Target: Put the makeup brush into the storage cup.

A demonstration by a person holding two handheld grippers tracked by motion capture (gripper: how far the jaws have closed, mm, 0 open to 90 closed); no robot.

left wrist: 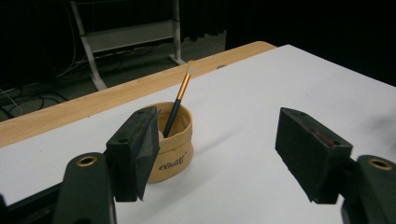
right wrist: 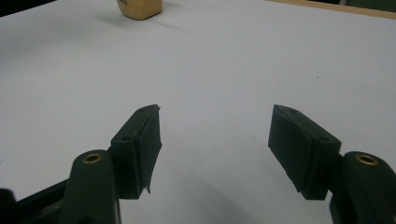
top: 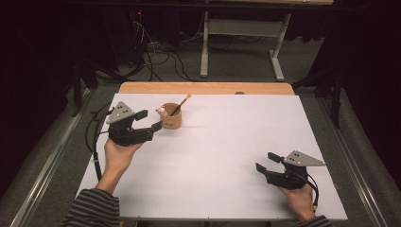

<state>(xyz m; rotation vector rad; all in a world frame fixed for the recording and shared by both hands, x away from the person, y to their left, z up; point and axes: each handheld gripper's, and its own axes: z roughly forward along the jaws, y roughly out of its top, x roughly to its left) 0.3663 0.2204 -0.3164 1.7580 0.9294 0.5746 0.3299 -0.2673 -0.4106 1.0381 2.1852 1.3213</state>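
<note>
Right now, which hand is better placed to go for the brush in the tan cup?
Left. The left tongs stand open just beside the cup holding the brush. The right tongs, also open, sit at the near right, far across the table.

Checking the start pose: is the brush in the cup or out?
In. The brush leans inside the upright cup, bristles up, past the rim. The left claw is open beside the cup, not touching the brush.

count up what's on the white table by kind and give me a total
Tan round fabric cup: 1
Dark-handled brush with gold ferrule, standing in the cup: 1
Small pale object at the cup's rim, unclear what it is: 1
Total: 3
</note>
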